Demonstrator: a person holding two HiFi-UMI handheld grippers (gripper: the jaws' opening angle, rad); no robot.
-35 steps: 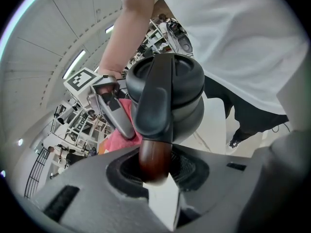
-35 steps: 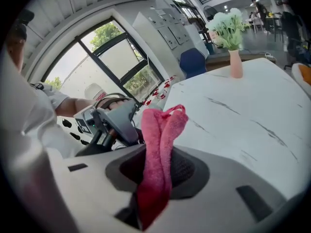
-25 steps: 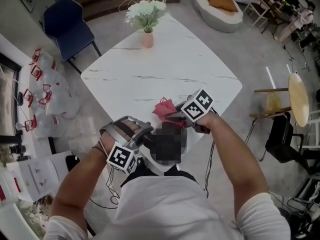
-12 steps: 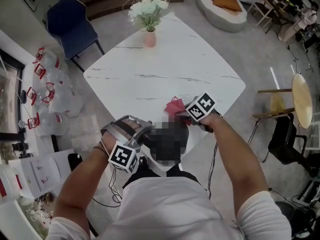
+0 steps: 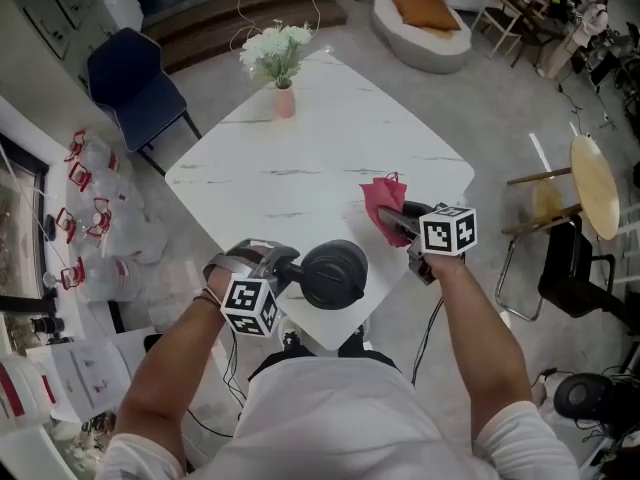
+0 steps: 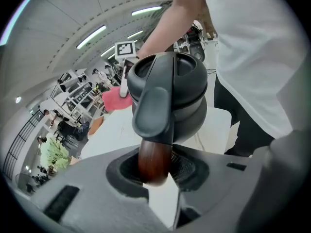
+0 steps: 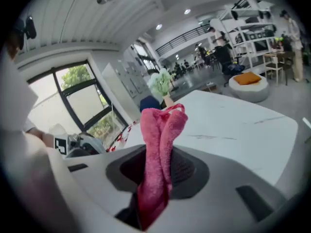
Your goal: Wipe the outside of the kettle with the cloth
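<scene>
1. Your left gripper (image 6: 156, 181) was clamped on the brown wooden handle (image 6: 154, 157) of the dark kettle (image 5: 335, 273), with both jaws pressed against the handle's lower end.
2. The kettle was over the near corner of the white marble table (image 5: 300, 168). Its lid and black upper grip faced the left gripper view. No view settled whether its base rested on the table or hung just above it.
3. Your right gripper (image 7: 155, 188) was closed on the pink cloth (image 5: 382, 200), which stood bunched in a folded wad up out of the jaws.
4. You held the cloth above the table's right-hand side, not touching the kettle.
5. A pink vase of white flowers (image 5: 278, 58) stood at the table's far corner.
6. A blue chair (image 5: 130, 73) stood just off the table's far left edge.
</scene>
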